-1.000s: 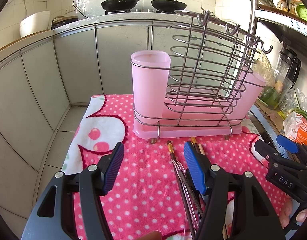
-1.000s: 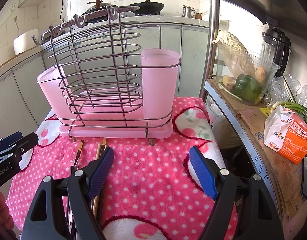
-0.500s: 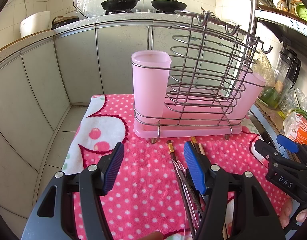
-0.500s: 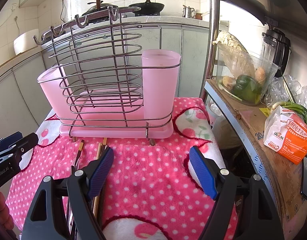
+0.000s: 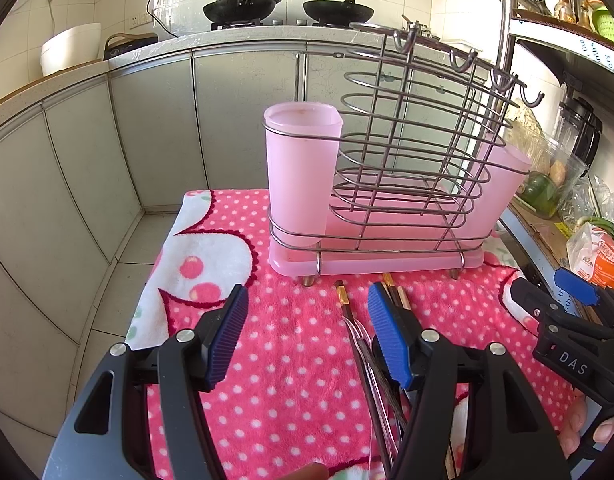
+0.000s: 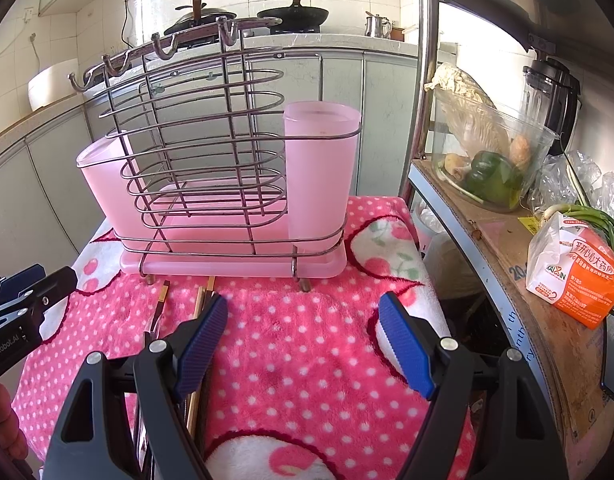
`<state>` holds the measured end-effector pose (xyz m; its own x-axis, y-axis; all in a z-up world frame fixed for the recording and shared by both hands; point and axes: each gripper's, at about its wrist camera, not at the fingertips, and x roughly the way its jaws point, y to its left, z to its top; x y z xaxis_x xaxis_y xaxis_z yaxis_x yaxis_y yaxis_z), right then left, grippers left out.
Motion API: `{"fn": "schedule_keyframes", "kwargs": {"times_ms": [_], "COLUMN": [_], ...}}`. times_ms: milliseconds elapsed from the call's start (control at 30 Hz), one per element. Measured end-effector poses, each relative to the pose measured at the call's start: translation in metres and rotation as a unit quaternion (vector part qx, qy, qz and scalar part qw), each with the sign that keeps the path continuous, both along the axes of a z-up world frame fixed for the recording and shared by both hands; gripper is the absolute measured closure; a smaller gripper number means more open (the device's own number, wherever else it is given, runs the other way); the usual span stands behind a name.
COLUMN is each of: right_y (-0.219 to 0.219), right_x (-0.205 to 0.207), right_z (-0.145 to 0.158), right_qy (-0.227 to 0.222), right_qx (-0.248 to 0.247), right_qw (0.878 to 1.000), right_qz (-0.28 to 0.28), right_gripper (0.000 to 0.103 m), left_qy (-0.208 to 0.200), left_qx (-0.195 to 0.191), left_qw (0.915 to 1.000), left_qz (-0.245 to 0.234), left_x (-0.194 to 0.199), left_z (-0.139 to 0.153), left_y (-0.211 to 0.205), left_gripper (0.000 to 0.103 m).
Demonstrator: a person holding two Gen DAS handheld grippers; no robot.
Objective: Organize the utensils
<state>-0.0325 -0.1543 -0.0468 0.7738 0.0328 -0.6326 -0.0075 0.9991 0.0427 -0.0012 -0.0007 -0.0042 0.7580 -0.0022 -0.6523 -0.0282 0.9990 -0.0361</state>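
Orange packet (image 6: 575, 276) legible — right view

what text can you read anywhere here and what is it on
"DAS": on the right tool, seen from the left wrist.
"GenRobot.AI": on the left tool, seen from the right wrist; first letter cut off.
"20": on the cardboard, partly hidden.
Orange bag: large "2" and logo letters "AI...N"; Chinese print too blurred to read.

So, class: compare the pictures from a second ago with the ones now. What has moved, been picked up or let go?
Nothing visibly changed. Both claws, left and right, hang open and empty over the pink spotted towel; the utensils lie on it in front of the rack, untouched.
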Motion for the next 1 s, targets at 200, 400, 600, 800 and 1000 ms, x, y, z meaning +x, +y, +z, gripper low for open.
{"fn": "schedule_keyframes", "kwargs": {"times_ms": [200, 400, 600, 800, 1000], "right_y": [0.001, 0.0, 0.001, 0.003, 0.004], "right_x": [0.0, 0.001, 0.001, 0.002, 0.005], "right_z": [-0.003, -0.004, -0.005, -0.008, -0.012], "right_qy": [0.0, 0.0, 0.003, 0.009, 0.022], "right_qx": [0.0, 0.002, 0.003, 0.007, 0.016], "right_qw": [1.0, 1.0, 1.0, 1.0, 1.0], "right_qz": [0.0, 0.0, 0.002, 0.009, 0.016], "right_gripper": [0.026, 0.026, 0.026, 0.026, 0.026], "left_qy": [0.001, 0.003, 0.006, 0.017, 0.03], "left_qx": [0.0, 0.001, 0.002, 0.001, 0.001], "left_qw": [1.0, 1.0, 1.0, 0.9999, 0.9996], "left_qz": [0.0, 0.0, 0.001, 0.002, 0.002], "left_x": [-0.002, -0.003, -0.001, 0.002, 0.004], "left_z": [0.001, 0.001, -0.003, -0.008, -0.015], "left_y": [0.006, 0.009, 0.007, 0.01, 0.015], "left_gripper": [0.04, 0.04, 0.04, 0.04, 0.04]}}
